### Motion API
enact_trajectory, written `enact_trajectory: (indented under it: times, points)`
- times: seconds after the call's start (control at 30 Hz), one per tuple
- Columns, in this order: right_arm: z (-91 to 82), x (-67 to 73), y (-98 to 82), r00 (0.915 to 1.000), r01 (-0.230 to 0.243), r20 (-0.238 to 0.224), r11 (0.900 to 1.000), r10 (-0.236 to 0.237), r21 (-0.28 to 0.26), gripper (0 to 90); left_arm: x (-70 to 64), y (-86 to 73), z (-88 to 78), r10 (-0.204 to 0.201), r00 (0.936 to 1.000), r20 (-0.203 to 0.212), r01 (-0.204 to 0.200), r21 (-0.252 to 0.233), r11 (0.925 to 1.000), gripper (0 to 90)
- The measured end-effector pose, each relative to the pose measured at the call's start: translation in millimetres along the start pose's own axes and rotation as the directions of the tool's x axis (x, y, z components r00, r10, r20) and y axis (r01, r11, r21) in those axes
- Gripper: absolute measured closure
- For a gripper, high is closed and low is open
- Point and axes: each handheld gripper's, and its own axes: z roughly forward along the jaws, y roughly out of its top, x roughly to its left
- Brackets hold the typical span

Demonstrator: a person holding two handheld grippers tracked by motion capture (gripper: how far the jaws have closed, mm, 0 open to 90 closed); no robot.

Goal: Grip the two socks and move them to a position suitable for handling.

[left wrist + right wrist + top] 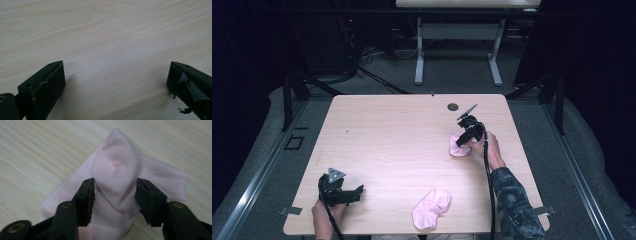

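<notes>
Pink sock (459,146): pale pink knit, small, crumpled on table at about 3 o'clock from centre, toward right edge. In right gripper view, pink sock (117,170) shows raised fold bunched into peaked ridge, rest spread flat on wood, cuff end running off toward 3 o'clock. Ridge sits between two black jaws, fabric touching both inner faces.

We find no readable text, label, brand, number or sign anywhere on the wooden table (402,135), the pink fabric pieces or the black tools.
</notes>
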Motion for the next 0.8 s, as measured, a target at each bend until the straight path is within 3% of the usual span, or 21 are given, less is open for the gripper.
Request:
enact_trajectory:
  times: [0.07, 0.2, 0.3, 0.37, 0.4, 0.47, 0.53, 0.57, 0.6, 0.8]
  points:
    - [0.2, 0.7, -2.1, 0.9998, -0.017, 0.01, 1.0, 0.017, -0.012, 61.8, 0.0, 0.0, 0.0, 0.001, 1.0, 0.0, -0.001, 0.0, 1.0, 2.0]
    - [0.6, 2.3, -8.1, 0.9957, -0.01, 0.091, 0.999, 0.014, -0.047, 80.3, 0.0, 0.0, 0.0, 0.0, 1.0, 0.0, 0.0, 0.0, 1.0, 2.0]
    - [0.2, 1.7, -10.1, 0.994, -0.01, 0.108, 0.998, 0.016, -0.057, 84.3, 0.0, 0.0, 0.0, 0.0, 1.0, 0.0, 0.0, 0.0, 1.0, 2.0]
    - [1.8, 3.4, -13.1, 0.9927, -0.021, 0.116, 0.995, 0.032, -0.097, 85.7, -0.1, 0.0, -0.1, 0.0, 1.0, 0.0, 0.0, 0.0, 1.0, 2.1]
    - [0.4, 3.1, -13.5, 0.9922, -0.005, 0.124, 0.996, 0.015, -0.084, 85.9, -0.1, 0.0, -0.1, 0.001, 1.0, 0.0, -0.001, 0.0, 1.0, 2.1]
    - [-0.1, 2.5, -15.8, 0.9934, -0.022, 0.11, 0.995, 0.033, -0.102, 86.4, -0.1, 0.0, -0.1, 0.0, 1.0, 0.0, 0.0, 0.0, 1.0, 2.1]
    - [-2.0, -0.1, -18.1, 0.9954, -0.063, 0.064, 0.99, 0.071, -0.127, 86.5, -0.1, 0.0, -0.1, 0.0, 1.0, 0.0, 0.0, 0.0, 1.0, 2.1]
    - [-3.9, -1.6, -18.7, 0.9961, -0.054, 0.063, 0.991, 0.062, -0.12, 86.6, -0.1, 0.0, -0.1, 0.0, 1.0, 0.0, 0.0, -0.001, 1.0, 2.1]
    - [-6.1, -1.3, -20.2, 0.9961, -0.07, 0.043, 0.986, 0.077, -0.149, 86.6, -0.2, 0.0, -0.1, 0.0, 1.0, 0.0, 0.0, -0.001, 1.0, 2.1]
    - [-39.8, 11.0, -22.3, 0.9988, -0.05, -0.007, 0.976, 0.049, -0.212, 86.6, -0.1, 0.0, -0.2, 0.002, 1.0, -0.001, -0.002, 0.001, 1.0, 2.1]
